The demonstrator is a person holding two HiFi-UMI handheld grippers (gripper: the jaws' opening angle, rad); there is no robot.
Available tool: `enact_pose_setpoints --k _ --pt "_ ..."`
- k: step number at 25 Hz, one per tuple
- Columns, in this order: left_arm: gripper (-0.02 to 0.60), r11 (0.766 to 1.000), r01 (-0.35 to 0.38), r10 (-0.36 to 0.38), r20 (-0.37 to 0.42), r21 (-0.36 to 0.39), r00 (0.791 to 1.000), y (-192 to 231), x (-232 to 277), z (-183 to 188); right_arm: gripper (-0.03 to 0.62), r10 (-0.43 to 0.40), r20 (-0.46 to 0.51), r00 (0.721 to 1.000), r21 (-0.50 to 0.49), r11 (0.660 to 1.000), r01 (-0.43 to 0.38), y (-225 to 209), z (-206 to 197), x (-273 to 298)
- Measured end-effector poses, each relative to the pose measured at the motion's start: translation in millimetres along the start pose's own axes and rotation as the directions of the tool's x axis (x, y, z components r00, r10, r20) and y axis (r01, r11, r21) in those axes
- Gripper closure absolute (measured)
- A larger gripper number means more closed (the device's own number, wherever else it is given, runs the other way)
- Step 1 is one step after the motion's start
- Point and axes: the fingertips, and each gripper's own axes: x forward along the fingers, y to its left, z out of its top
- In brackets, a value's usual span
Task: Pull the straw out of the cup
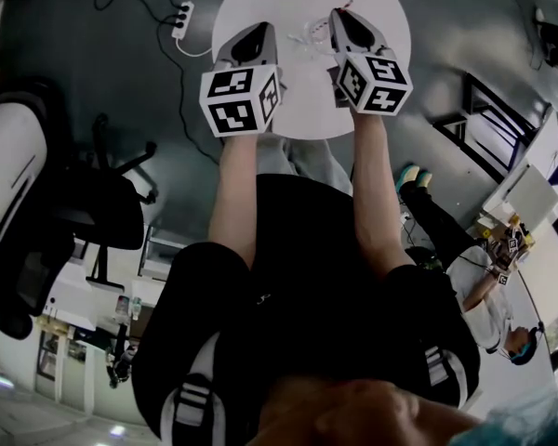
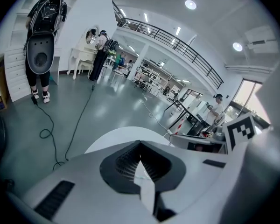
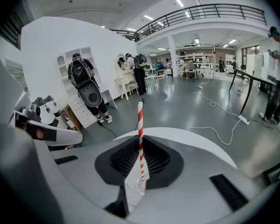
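A red-and-white striped straw (image 3: 140,125) stands up between the jaws of my right gripper (image 3: 140,158), which is shut on it. No cup shows in either gripper view. In the head view both grippers hover over a round white table (image 1: 298,110), left gripper (image 1: 259,33) and right gripper (image 1: 340,17) side by side. Between their tips lies a small pale thing with red streaks (image 1: 309,35), too small to tell what it is. My left gripper (image 2: 140,160) has its jaws together with nothing clearly between them.
A black office chair (image 1: 102,207) stands left of the person's legs. A power strip (image 1: 181,17) and cables lie on the grey floor beside the table. Another person (image 1: 474,286) sits at the right. The right gripper's marker cube (image 2: 240,129) shows in the left gripper view.
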Motion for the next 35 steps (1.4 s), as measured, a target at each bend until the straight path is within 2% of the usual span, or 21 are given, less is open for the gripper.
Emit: enact_pose_setpoints --k 8,15,24,28,35 --pt "0.574 0.999 -0.004 0.002 0.062 0.035 0.998 -31 -31 2 0.554 0.031 0.077 0.997 -0.072 0.997 -0.025 22 21 -41" --pt "0.574 0.995 -0.027 0.011 0.173 0.092 0.985 -63 -74 22 0.556 0.079 0.185 0.98 -0.116 0.992 -0.058 39 32 -97" --pt "0.574 0.984 -0.053 0.0 0.293 0.171 0.956 -120 -144 23 0.556 0.105 0.319 0.942 -0.138 0.988 -0.064 49 41 -186" --pt "0.574 0.976 -0.071 -0.003 0.343 0.204 0.939 -149 -172 17 0.556 0.116 0.356 0.927 -0.19 0.981 -0.05 53 40 -223" --pt "0.574 0.962 -0.115 -0.007 0.446 0.246 0.895 -197 -238 13 0.556 0.172 0.442 0.88 -0.211 0.974 -0.085 71 43 -294"
